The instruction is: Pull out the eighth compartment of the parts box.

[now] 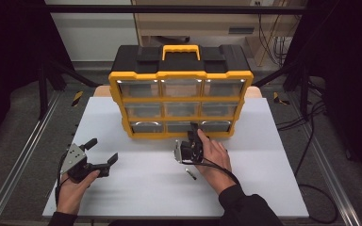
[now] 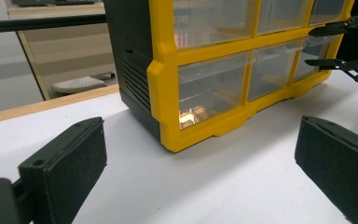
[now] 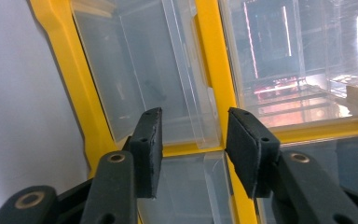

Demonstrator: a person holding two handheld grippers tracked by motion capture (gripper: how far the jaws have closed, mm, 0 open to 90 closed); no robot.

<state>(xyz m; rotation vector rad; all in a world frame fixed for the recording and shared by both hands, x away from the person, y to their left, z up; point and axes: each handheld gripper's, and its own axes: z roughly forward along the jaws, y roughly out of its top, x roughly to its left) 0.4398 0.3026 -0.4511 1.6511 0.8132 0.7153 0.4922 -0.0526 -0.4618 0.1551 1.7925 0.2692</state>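
A yellow-framed plastic organiser cabinet with clear drawers and a black carry-handle top (image 1: pixel 180 101) is seen at the twelve o'clock side of the white worktop (image 1: pixel 136 188). The right hand-held gripper (image 1: pixel 194 133) is held up against the bottom row, at the cabinet's six o'clock edge, aimed at the clear plastic bottom-middle drawer (image 1: pixel 178 126). In the right gripper view its jaws are seen at a middling gap, nothing yet pinched, with the drawer's thin clear pull lip (image 3: pixel 193 93) lying just ahead of the gap; whether the pads touch it cannot be told. The left hand-held gripper (image 1: pixel 102 150) is rested at eight o'clock on the worktop, jaws spread wide and empty. A small dark screw-like piece (image 1: pixel 191 173) is seen lying on the worktop near the right hand.

The drawer is judged light, stiff and slick, and its lip brittle under too hard a squeeze. It is best taken by that lip, squarely, and drawn straight out; the light cabinet may be dragged along unless it is steadied.
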